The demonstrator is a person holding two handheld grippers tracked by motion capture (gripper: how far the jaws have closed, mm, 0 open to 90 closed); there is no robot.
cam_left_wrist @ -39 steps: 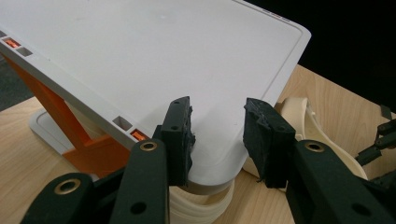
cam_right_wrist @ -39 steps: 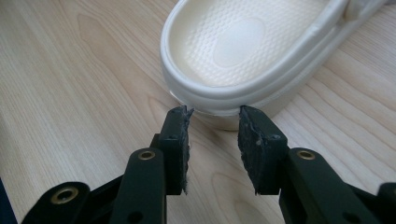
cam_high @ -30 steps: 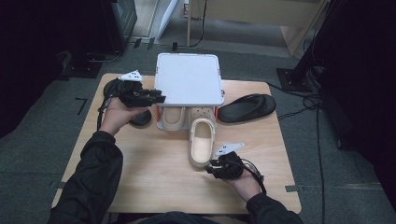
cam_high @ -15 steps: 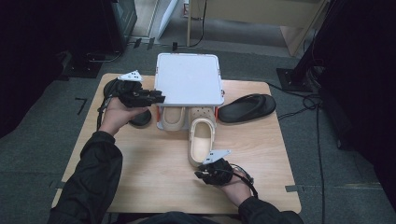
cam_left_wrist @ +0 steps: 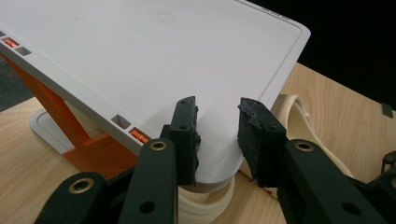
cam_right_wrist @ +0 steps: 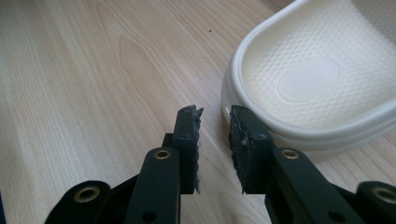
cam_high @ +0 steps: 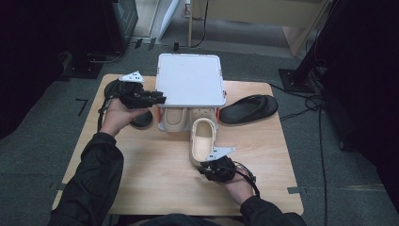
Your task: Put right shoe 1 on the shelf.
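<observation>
A white box lid [cam_high: 190, 79] stands raised over its box. My left gripper [cam_high: 159, 99] is at the lid's near left corner. In the left gripper view that corner [cam_left_wrist: 219, 154] lies in the gap of the left gripper [cam_left_wrist: 217, 107]; its jaws have just been closing, and I see no firm pinch. One cream clog [cam_high: 173, 118] lies under the lid. A second cream clog [cam_high: 202, 141] lies on the table with its toe towards the box. My right gripper [cam_high: 204, 165] is at this clog's heel [cam_right_wrist: 308, 79]. The right gripper [cam_right_wrist: 212, 112] has just been closing to a narrow gap with nothing in it.
A black sandal [cam_high: 248, 109] lies right of the box, and a dark shoe [cam_high: 141, 120] sits under my left hand. An orange side piece [cam_left_wrist: 88, 149] shows below the lid. The wooden table [cam_high: 155, 179] has bare room at the front. Cables run across the floor behind.
My right hand has shifted a little to the left and towards me, to the heel of the cream clog, and its jaws look narrower. The left hand and the lid have kept still.
</observation>
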